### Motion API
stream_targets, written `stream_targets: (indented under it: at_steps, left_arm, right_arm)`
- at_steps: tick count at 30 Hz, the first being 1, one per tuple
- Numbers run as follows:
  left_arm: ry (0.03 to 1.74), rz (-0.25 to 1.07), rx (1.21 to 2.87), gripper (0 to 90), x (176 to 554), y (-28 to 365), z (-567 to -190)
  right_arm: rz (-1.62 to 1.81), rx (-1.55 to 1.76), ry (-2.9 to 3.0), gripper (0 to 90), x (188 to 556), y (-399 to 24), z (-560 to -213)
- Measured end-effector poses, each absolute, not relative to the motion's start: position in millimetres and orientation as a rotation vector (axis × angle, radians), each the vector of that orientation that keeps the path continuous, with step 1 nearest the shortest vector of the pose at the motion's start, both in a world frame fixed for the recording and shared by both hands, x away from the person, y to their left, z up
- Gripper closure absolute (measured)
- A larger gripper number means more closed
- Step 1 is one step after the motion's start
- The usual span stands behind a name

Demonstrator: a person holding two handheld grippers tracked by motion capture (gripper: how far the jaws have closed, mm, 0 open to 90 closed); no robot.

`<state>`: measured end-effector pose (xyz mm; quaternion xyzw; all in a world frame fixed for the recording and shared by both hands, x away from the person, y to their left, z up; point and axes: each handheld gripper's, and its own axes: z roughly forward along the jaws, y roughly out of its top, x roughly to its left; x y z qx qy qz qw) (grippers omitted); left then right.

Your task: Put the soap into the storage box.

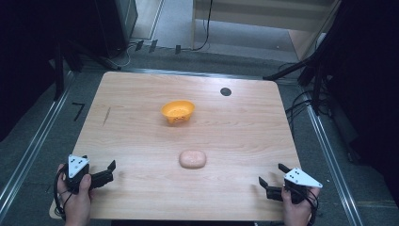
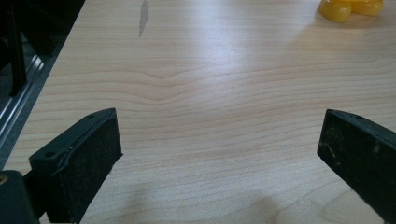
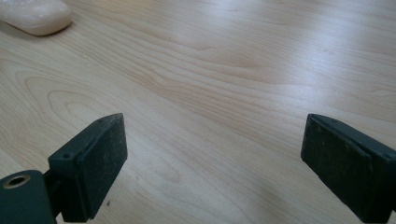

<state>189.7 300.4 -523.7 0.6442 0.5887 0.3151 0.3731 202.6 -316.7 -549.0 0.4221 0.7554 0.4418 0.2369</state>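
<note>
grippers: left gripper agape | right gripper agape | holding nothing

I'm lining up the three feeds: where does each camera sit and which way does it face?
High view: above the person's side, looking forward and down on the table; both hands and tongs show.
Left gripper view: rides the left tongs, facing the bowl, shared with the high view.
Right gripper view: rides the right tongs, facing the soap.
</note>
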Motion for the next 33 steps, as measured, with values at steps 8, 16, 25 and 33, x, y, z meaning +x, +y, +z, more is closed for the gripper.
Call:
stream_targets:
  at_steps: [8,16,25,33]
  left_arm:
    - [1.509,0.808,1.645,0.0,189.3,300.5,-523.8]
    - [1.499,0.815,1.652,0.0,188.6,300.4,-523.6]
    - [1.494,0.819,1.658,0.0,189.3,298.3,-523.9]
    - [1.474,0.827,1.679,0.0,189.4,296.8,-523.8]
  right_arm:
    - [1.222,1.16,2.061,7.4,203.1,-318.9,-549.0]
    - [1.21,1.157,2.08,7.7,204.6,-318.4,-549.2]
    - [1.211,1.144,2.144,13.3,208.6,-317.6,-544.5]
    - [1.17,1.076,2.264,13.2,218.1,-307.6,-539.8]
